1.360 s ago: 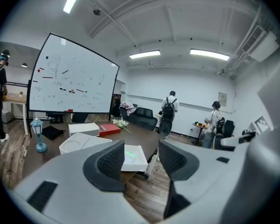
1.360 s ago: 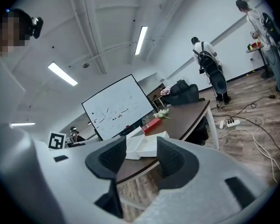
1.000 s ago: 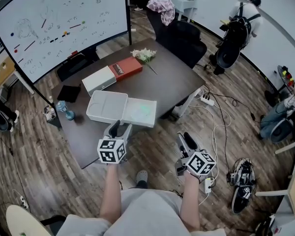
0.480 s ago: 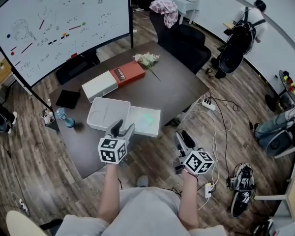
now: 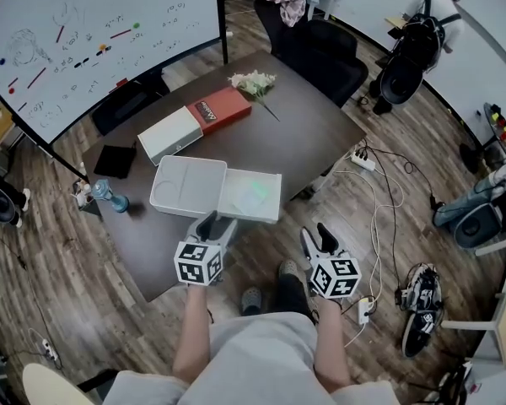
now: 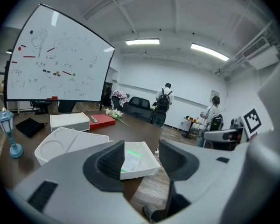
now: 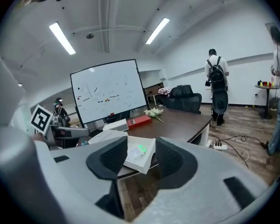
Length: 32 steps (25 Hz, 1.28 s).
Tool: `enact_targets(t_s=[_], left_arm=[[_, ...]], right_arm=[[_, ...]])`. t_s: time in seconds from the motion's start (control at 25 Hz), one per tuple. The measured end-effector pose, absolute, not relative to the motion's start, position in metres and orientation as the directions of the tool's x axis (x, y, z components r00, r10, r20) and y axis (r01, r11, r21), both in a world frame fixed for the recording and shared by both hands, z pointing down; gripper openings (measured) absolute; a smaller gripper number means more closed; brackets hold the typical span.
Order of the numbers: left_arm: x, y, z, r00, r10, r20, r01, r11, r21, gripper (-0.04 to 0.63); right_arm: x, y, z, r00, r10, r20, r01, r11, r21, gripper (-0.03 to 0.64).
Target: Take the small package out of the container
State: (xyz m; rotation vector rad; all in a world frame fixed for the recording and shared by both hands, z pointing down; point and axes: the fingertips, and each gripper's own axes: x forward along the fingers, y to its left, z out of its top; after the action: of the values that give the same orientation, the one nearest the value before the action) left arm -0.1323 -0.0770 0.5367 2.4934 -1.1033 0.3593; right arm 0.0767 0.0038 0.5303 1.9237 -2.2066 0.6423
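- My left claw [image 5: 212, 220] is released: its pads stand apart with nothing pressed between them, as the left gripper view [image 6: 141, 157] shows.
- It hangs over the near edge of the worktop [image 5: 308, 142], tilted a little downward, just short of the container [image 5: 257, 218]. I cannot tell whether it touches the container's front wall.
- My right claw [image 5: 320, 233] is released too. Its jaws have just been closing a little, yet they remain wide apart with nothing between them in the right gripper view [image 7: 141, 158].
- That claw sits off the worktop, above the wooden floor, to the right of the container and apart from it.
- The container is white and lies open in two shallow halves, side by side, near the worktop's front edge.
- The package [image 5: 255, 194] lies flat in the right half, pale with a green patch. It shows through the gap of each claw, well ahead of the pads [image 6: 130, 160] [image 7: 139, 151].
- The left half has moulded recesses, and I see nothing in them.
- Behind the container lie a white box [image 5: 170, 135] and a red box [image 5: 221, 110], end to end, with flowers [image 5: 253, 83] just beyond.
- A black pad [image 5: 115, 160] and a small blue lamp [image 5: 108, 195] stand at the worktop's left end.
- A whiteboard [image 5: 84, 32] stands behind the worktop.
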Motion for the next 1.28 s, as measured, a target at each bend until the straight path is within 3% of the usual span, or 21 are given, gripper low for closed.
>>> enact_targets(t_s=[0.16, 0.48, 0.76, 1.28], left_arm=[[-0.133, -0.078, 0.552, 0.638, -0.656, 0.403, -0.767, -0.589, 0.254, 0.222], [-0.131, -0.094, 0.564, 0.615, -0.668, 0.419, -0.784, -0.578, 0.227, 0.222], [-0.104, -0.116, 0.55, 0.67, -0.649, 0.362, -0.739, -0.63, 0.237, 0.222], [-0.039, -0.171, 0.557, 0.664, -0.62, 0.417, -0.726, -0.668, 0.162, 0.222]], right_arm=[[0.076, -0.006, 0.536, -0.193, -0.895, 0.402, -0.972, 0.119, -0.202, 0.191], [0.081, -0.046, 0.558, -0.139, -0.886, 0.442, -0.976, 0.048, -0.211, 0.193], [0.07, -0.074, 0.566, -0.223, -0.87, 0.44, -0.96, 0.117, -0.254, 0.198], [0.084, -0.13, 0.584, -0.373, -0.805, 0.462, -0.921, 0.259, -0.293, 0.193]])
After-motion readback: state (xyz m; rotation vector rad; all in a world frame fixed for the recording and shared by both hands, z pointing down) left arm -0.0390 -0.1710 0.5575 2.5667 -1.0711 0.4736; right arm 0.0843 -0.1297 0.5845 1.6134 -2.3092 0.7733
